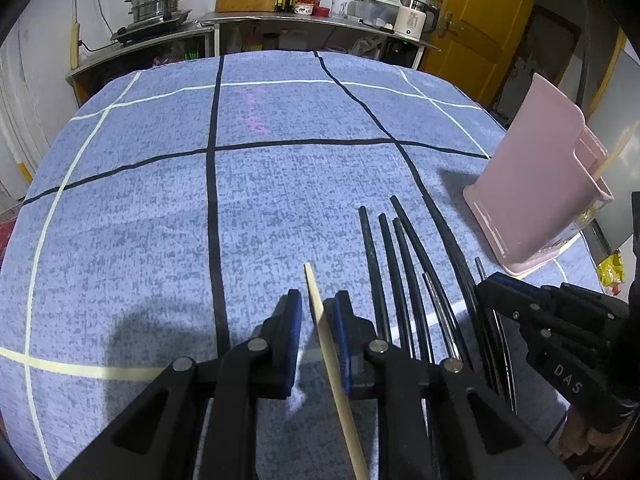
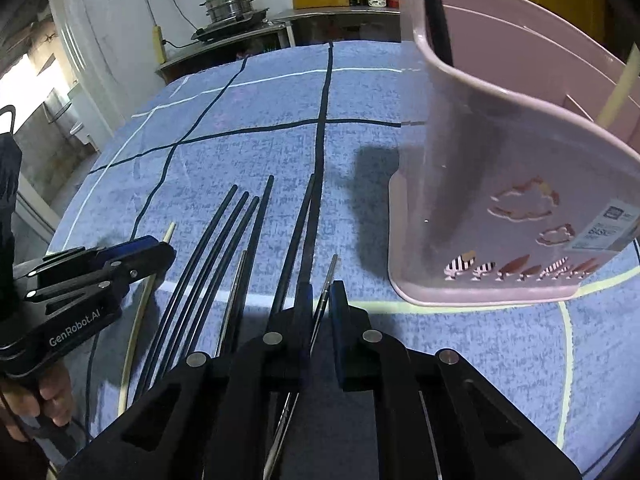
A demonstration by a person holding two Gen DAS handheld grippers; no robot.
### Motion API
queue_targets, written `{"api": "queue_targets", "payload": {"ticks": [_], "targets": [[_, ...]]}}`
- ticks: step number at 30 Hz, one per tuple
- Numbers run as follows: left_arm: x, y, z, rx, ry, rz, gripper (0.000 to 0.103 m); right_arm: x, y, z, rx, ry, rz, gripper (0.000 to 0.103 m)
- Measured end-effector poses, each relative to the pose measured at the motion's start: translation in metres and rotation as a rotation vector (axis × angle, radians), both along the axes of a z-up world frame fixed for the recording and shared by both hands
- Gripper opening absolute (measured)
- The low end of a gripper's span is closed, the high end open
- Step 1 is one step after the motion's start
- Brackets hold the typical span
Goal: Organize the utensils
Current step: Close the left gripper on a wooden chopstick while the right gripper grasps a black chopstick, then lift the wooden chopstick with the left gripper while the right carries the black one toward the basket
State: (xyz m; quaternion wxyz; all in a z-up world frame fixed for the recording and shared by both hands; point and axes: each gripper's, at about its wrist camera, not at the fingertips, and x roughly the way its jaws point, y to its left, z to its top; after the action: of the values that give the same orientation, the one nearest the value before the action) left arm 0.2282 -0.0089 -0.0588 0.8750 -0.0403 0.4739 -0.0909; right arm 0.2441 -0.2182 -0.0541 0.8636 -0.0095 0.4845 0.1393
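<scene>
A pale wooden chopstick (image 1: 320,320) lies on the blue checked cloth (image 1: 160,200) between the jaws of my left gripper (image 1: 318,300). It leans on the right pad and a gap shows at the left pad, so that gripper is open. Several black chopsticks (image 1: 376,280) lie side by side to its right. My right gripper (image 2: 322,292) has narrowed onto a thin metal chopstick (image 2: 330,268) and is shut on it, with a black chopstick (image 2: 308,220) along its left finger. The pink utensil holder (image 2: 500,200) stands to the right, a pale chopstick (image 2: 618,88) inside it.
A second metal chopstick (image 2: 236,292) lies among the black ones. The left gripper (image 2: 160,248) and a hand (image 2: 52,396) sit close on the left in the right wrist view. A counter with a steel pot (image 1: 158,0) and a kettle (image 1: 412,20) stands beyond the table's far edge.
</scene>
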Motion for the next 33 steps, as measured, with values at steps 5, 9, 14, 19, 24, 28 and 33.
{"api": "queue_targets", "payload": {"ticks": [5, 9, 14, 19, 24, 28, 33], "targets": [[0.004, 0.003, 0.0, -0.018, 0.006, 0.005, 0.008, -0.002, 0.001, 0.006, 0.029, -0.008, 0.011, 0.005], [0.001, 0.01, 0.008, -0.048, 0.0, 0.012, 0.007, -0.007, -0.001, 0.022, 0.052, -0.039, 0.021, 0.005], [-0.009, 0.013, 0.035, -0.06, -0.045, 0.001, 0.007, -0.018, -0.005, 0.049, 0.076, -0.094, 0.034, 0.004], [-0.023, 0.016, 0.068, -0.079, -0.1, -0.005, 0.005, -0.034, -0.011, 0.082, 0.104, -0.161, 0.044, 0.005], [-0.042, 0.02, 0.106, -0.083, -0.178, -0.02, 0.005, -0.049, -0.019, 0.108, 0.126, -0.224, 0.047, 0.005], [-0.058, 0.02, 0.131, -0.084, -0.232, -0.034, 0.005, -0.06, -0.024, 0.122, 0.134, -0.257, 0.046, 0.005], [-0.071, 0.017, 0.153, -0.089, -0.272, -0.055, 0.005, -0.071, -0.032, 0.136, 0.14, -0.285, 0.042, 0.005]]}}
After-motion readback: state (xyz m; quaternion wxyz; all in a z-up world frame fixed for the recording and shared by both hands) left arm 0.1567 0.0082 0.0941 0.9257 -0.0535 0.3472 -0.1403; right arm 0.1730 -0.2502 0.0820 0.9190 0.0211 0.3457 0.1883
